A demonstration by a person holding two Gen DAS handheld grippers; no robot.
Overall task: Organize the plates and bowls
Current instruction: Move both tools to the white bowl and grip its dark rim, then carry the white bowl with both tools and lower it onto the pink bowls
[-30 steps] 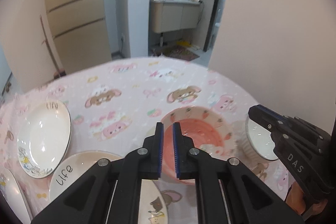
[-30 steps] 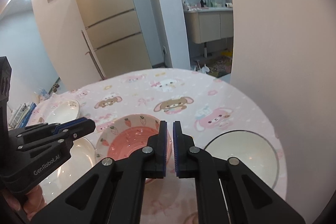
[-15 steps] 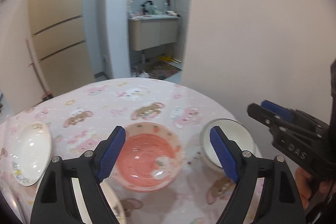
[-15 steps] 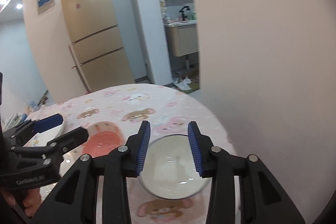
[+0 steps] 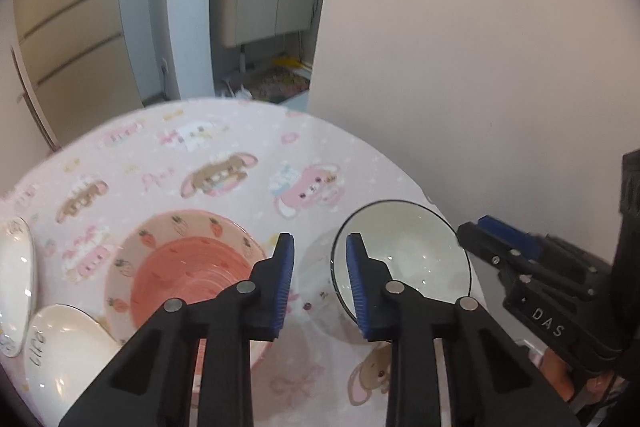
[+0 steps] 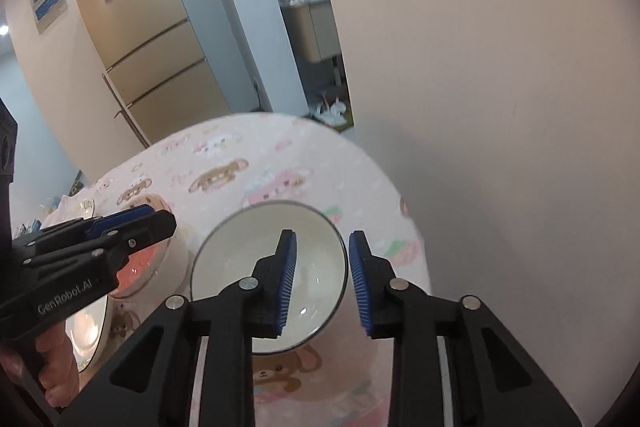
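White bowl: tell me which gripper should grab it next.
Right. The right gripper already straddles the white bowl at its right rim, jaws closing but not yet pressing; the left gripper sits over tablecloth beside it.

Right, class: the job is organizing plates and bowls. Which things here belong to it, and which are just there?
Part of the job:
white bowl
pink strawberry bowl
cream plates

Just there:
cartoon tablecloth
fridge
bathroom cabinet
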